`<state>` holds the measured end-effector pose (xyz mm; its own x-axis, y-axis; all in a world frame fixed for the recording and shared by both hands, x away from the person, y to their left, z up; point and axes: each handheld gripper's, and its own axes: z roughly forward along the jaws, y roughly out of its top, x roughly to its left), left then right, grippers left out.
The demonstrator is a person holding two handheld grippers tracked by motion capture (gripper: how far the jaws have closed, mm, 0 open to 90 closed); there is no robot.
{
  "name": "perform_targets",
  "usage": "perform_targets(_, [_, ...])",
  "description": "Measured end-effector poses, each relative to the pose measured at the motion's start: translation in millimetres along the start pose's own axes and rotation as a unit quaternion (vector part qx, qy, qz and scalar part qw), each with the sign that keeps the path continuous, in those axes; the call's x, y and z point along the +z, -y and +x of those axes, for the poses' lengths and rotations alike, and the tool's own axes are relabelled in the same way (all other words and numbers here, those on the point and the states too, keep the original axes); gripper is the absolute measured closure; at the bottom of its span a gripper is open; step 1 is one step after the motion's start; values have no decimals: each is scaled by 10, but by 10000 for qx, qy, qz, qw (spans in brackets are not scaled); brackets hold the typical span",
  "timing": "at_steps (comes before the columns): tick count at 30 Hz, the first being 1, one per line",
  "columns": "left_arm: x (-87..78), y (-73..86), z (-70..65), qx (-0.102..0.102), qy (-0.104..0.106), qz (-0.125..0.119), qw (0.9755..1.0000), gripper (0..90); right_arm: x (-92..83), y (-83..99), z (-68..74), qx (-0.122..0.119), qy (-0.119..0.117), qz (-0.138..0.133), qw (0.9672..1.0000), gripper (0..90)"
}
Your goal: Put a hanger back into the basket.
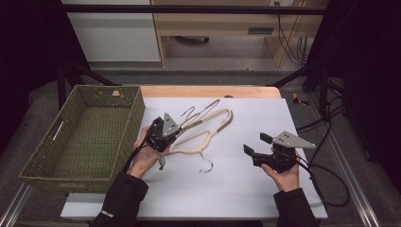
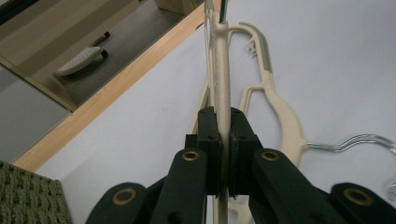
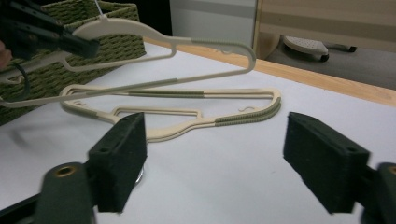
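Two cream plastic hangers with metal hooks are at the middle of the white table [image 1: 250,198]. My left gripper [image 1: 171,137] is shut on the neck of one hanger [image 1: 204,113] and holds it tilted up off the table; in the left gripper view the jaws [image 2: 223,116] pinch its thin edge [image 2: 222,70]. The second hanger [image 1: 208,135] lies flat beneath it, its hook [image 1: 206,165] pointing toward the person. My right gripper [image 1: 257,144] stands open to the right of both hangers, nothing between its jaws [image 3: 217,154]. The raised hanger [image 3: 187,44] hangs above the flat one [image 3: 224,116].
A green woven basket [image 1: 71,172] stands at the table's left side, close to the left hand. The table's wooden far edge [image 1: 208,91] runs behind the hangers. Cables [image 1: 326,189] trail off the right gripper at the table's right side.
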<state>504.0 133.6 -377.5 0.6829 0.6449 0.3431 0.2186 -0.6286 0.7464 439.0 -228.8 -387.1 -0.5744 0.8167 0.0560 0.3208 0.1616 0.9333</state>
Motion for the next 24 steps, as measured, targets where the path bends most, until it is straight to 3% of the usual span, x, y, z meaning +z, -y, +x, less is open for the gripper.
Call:
perform_targets(1, [-99, -25, 8, -196, 66, -119, 9997, 862, -25, 14, -5, 7, -27, -9, 10000, 182])
perform_targets(4, [-220, -53, 27, -270, 162, -174, 9994, 862, -90, 45, -22, -32, 25, 18, 10000, 151])
perform_targets(5, [-343, -83, 38, -437, 260, -311, 9982, 862, -111, 54, -27, -40, 39, 44, 10000, 137])
perform_targets(8, [-483, -108, 68, -499, 344, -409, 9973, 861, -158, 77, -40, -91, 87, 84, 9999, 108])
perform_targets(9, [-618, -129, 96, -609, 455, -563, 9955, 862, -170, 82, -41, -74, 96, 81, 9999, 98])
perform_targets(14, [-897, -179, 165, -654, 609, -745, 9932, 862, -222, 94, -46, -71, 96, 89, 9999, 44])
perform_targets(19, [-1191, -241, 325, -762, 758, -919, 9899, 861, -298, 109, -56, -91, 150, 9, 9998, 36])
perform_targets(24, [-1341, -252, 472, -694, 625, -851, 9920, 862, -314, 107, -57, -100, 152, -3, 9998, 33])
